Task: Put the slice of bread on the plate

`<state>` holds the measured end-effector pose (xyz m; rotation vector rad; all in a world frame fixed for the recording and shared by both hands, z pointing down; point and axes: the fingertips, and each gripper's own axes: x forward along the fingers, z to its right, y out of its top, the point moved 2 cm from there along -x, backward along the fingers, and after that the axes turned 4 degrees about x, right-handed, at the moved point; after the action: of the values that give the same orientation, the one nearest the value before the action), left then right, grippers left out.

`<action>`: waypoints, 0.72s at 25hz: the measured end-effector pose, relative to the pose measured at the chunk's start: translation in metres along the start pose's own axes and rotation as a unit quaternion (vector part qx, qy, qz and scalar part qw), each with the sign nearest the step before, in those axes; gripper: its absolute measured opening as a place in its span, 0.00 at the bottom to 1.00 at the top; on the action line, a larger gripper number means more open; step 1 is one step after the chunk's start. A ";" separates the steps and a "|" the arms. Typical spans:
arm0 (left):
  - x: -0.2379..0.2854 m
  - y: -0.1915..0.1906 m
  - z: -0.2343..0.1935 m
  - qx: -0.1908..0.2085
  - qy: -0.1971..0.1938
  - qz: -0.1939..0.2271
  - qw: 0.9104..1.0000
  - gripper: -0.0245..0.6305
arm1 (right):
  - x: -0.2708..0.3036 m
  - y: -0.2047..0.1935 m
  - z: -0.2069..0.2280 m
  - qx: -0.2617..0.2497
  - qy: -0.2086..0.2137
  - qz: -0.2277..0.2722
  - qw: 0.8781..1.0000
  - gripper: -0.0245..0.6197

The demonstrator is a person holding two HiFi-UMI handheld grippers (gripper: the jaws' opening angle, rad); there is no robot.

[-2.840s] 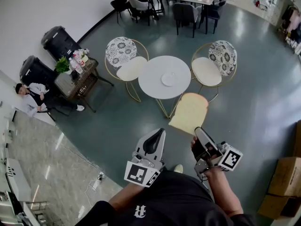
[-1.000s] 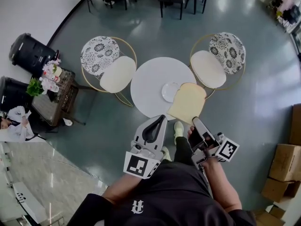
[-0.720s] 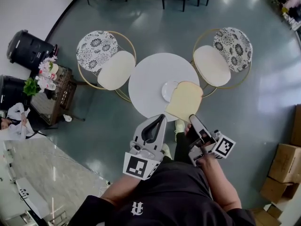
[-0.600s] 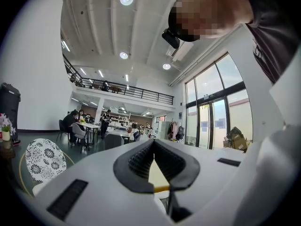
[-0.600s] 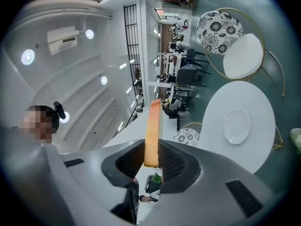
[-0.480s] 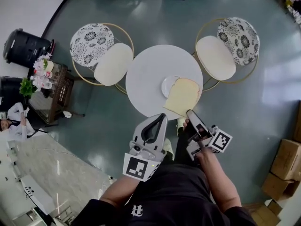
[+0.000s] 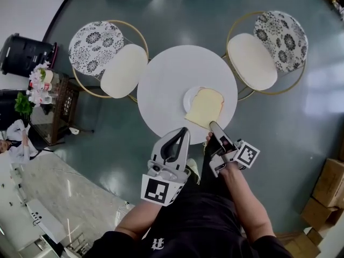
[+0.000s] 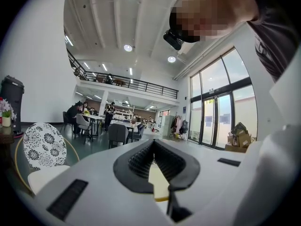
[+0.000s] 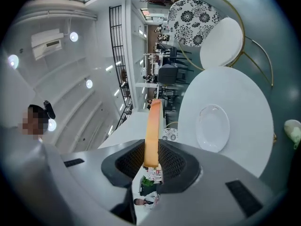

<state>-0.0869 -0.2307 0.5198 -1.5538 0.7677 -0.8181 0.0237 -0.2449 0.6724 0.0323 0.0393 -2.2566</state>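
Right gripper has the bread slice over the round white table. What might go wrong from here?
1. The right gripper pinches the tan slice of bread by one edge only. The unsupported rest may sag, tear or slip out.
2. The small white plate looks small next to the slice, so a slightly off release may leave bread hanging over onto the round white table.

The head camera is looking steeply down; the right gripper [image 7: 213,125] camera, nearer, is sharing its table [image 7: 172,74], plate [image 7: 188,98] and slice of bread [image 7: 205,107]. The left gripper [image 7: 184,131] camera is facing far windows [image 8: 221,107].
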 end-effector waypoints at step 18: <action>0.023 -0.049 -0.030 -0.012 0.022 -0.020 0.999 0.05 | 0.035 0.005 0.108 0.024 -0.078 -0.005 0.997 0.18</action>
<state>-0.0984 -0.2598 0.5736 -1.5825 0.7828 -0.8775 0.0048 -0.2796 0.7790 -0.1171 -0.0990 -2.2630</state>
